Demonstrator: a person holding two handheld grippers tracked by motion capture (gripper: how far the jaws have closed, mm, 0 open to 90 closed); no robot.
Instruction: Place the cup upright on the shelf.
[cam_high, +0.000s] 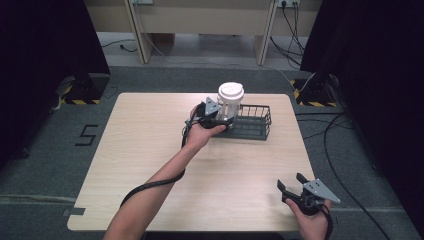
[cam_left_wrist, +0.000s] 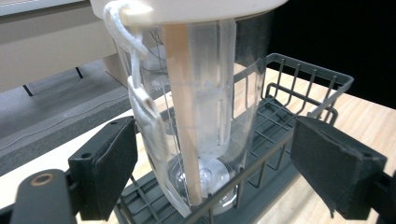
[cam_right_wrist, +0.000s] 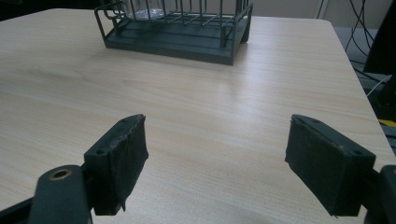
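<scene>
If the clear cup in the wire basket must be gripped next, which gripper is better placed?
Left. The left gripper is at the basket, open, its fingers on either side of the clear cup. The right gripper is open near the table's front edge, far from it.

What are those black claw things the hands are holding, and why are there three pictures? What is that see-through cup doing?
Those claws are grippers: hand-held pincers with two black padded jaws. A person holds one in each hand.

The high view looks down from above the light wooden table. The other two pictures come from small cameras riding on each gripper, looking along its jaws.

On the table sits a dark wire basket. A tall clear plastic cup with a white lid stands inside its left end. The left gripper is around the cup, but in the left gripper view its jaws stand open, with gaps on both sides, so it isn't squeezing.

The right gripper is open near the table's front right corner, holding nothing.
</scene>
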